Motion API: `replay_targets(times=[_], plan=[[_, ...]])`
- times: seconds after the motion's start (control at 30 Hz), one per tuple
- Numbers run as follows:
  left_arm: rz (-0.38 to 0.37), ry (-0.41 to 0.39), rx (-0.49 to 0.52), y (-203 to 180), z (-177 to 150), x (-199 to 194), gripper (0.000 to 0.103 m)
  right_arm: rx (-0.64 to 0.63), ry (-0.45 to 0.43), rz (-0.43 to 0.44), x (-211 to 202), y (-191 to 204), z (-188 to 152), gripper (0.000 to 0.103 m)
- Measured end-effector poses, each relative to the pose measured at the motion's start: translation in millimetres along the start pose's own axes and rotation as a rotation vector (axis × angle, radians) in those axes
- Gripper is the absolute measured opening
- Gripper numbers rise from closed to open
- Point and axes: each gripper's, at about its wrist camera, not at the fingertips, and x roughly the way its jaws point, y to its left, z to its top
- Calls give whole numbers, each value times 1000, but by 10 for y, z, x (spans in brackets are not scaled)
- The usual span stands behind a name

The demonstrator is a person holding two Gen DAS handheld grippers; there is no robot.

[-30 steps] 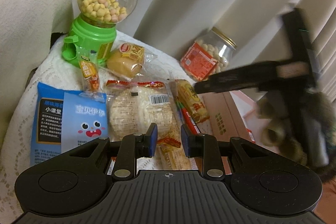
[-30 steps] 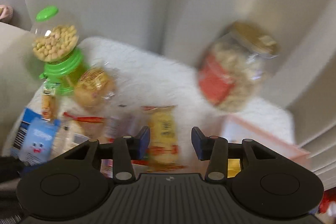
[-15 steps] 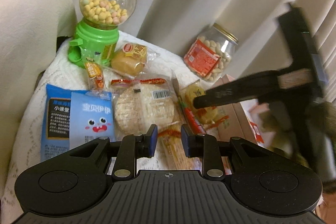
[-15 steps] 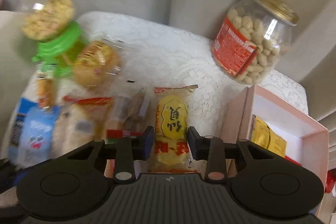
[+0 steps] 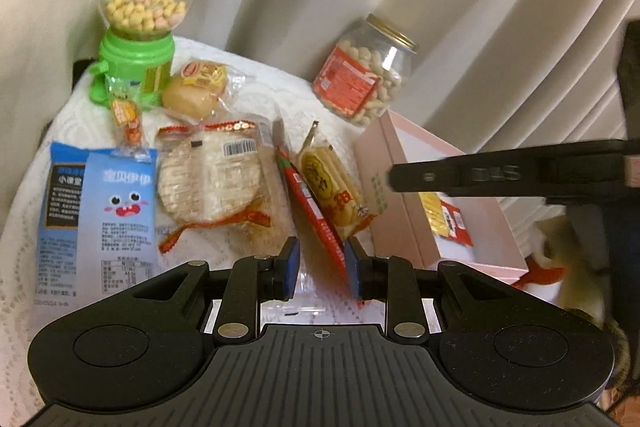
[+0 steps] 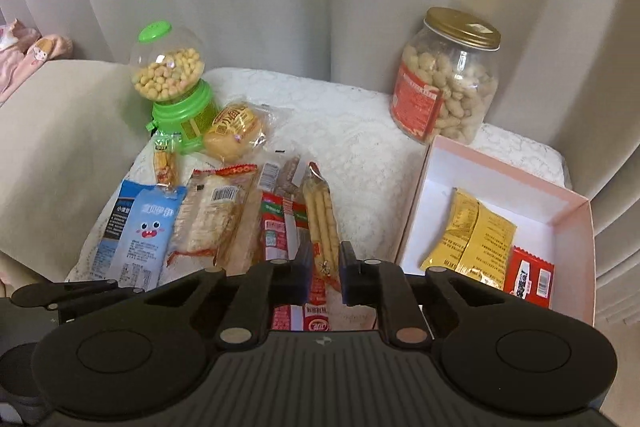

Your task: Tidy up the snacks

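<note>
Spreading across lace-covered table (image 6: 352, 131); pink box (image 6: 568, 215) at right edge, holding yellow packets (image 6: 472, 231). Closing right tool (image 6: 324, 269) onto biscuit-stick pack (image 6: 320, 215), raised beside box. Left tool (image 5: 320, 263) narrowly parted, gripping nothing.

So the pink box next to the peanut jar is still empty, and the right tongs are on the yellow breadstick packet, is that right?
Not quite. The pink box beside the peanut jar is not empty: the right wrist view shows a yellow packet and a red packet lying in it. The rest holds: the right tongs are closing with the yellow breadstick packet between them.
</note>
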Motion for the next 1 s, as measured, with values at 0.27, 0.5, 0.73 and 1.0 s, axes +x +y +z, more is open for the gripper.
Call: replay_targets(times=[0.27, 0.5, 0.73, 1.0], plan=[[4, 31, 16, 55, -82, -10, 28, 1, 94, -73, 839, 67, 105, 43], [1, 25, -19, 84, -46, 96, 28, 79, 14, 37, 211, -72, -17, 20], [52, 70, 1, -127, 150, 593, 28, 205, -95, 150, -727, -502, -690, 20], [182, 122, 121, -462, 184, 1058, 32, 377, -77, 166, -728, -1014, -1649, 20]])
